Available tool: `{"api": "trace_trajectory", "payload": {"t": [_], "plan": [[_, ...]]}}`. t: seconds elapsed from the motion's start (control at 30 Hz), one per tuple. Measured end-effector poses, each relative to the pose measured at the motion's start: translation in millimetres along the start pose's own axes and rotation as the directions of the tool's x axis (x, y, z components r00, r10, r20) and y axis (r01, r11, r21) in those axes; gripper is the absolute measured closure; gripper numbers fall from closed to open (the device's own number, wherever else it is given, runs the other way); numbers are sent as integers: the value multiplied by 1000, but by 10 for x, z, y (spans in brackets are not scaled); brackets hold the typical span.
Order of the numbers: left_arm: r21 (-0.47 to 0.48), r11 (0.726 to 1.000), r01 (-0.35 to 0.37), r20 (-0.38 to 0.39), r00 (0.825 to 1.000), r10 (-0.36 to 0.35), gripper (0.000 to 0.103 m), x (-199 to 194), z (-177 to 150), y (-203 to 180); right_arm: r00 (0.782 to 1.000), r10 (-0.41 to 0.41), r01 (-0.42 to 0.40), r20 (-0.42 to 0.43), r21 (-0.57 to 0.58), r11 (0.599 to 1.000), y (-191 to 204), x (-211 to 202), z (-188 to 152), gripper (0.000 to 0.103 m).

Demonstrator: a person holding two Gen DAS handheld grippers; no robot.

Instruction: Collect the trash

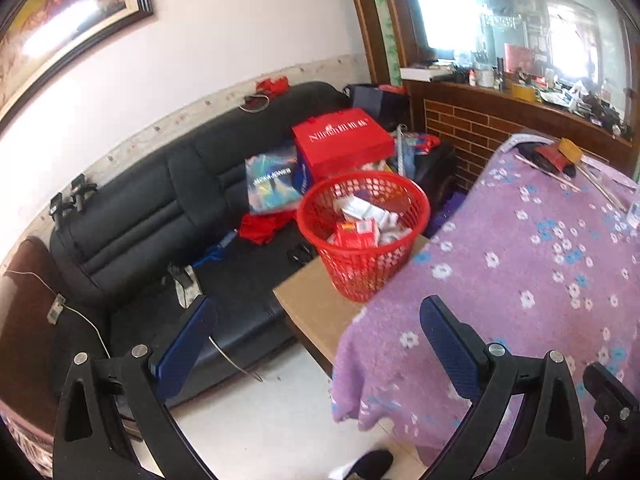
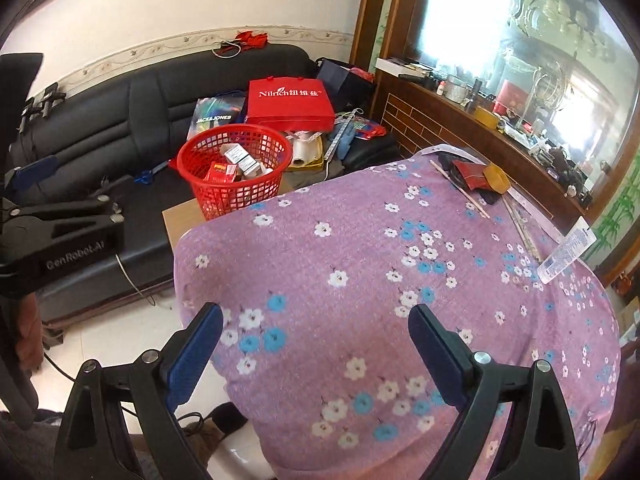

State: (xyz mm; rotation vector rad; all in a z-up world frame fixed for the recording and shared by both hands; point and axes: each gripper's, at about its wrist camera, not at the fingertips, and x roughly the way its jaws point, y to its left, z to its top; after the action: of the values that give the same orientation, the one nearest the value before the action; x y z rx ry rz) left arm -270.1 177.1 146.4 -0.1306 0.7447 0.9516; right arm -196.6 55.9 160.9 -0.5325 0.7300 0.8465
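Red basket (image 2: 236, 168) beyond open right tool (image 2: 316, 330)

Red bag (image 2: 290, 100): white lettering reads "Nilrich", followed by Chinese characters too small to make out; sits at 12 o'clock in the right wrist view, on the sofa just behind the red basket (image 2: 234, 168).
Same red bag, left wrist view (image 1: 342, 142): "Nilrich" shows again on its face, tilted, at 12 o'clock.
Iridescent bag (image 2: 216, 114): "JACK&JONES" in white, at 11 o'clock, just beside the red bag.
Same iridescent bag, left wrist view (image 1: 272, 184): lettering there is blurred, unreadable.
Left gripper (image 2: 60, 236): "GenRobot.AI" printed on its black body, at 9 o'clock.
Tube (image 2: 566, 256): printed text at 3 o'clock, too small to read.
Boxes in basket: print unreadable.
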Motion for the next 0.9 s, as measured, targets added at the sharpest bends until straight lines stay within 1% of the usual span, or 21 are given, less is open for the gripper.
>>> {"api": "trace_trajectory", "payload": {"t": [0.3,0.53,0.9], "plan": [[1,1000,-6,1,1000,6,2,10,-56,-20,1000,-6,6,-2,-24,1000,74,-16,-28,7],[-5,1000,-9,18,1000,9,2,29,5,37,1000,-7,7,-8,-42,999,139,15,23,7],[-22,1000,-7,-5,1000,7,2,164,26,88,1000,-15,13,-27,-69,998,193,106,77,7]]}}
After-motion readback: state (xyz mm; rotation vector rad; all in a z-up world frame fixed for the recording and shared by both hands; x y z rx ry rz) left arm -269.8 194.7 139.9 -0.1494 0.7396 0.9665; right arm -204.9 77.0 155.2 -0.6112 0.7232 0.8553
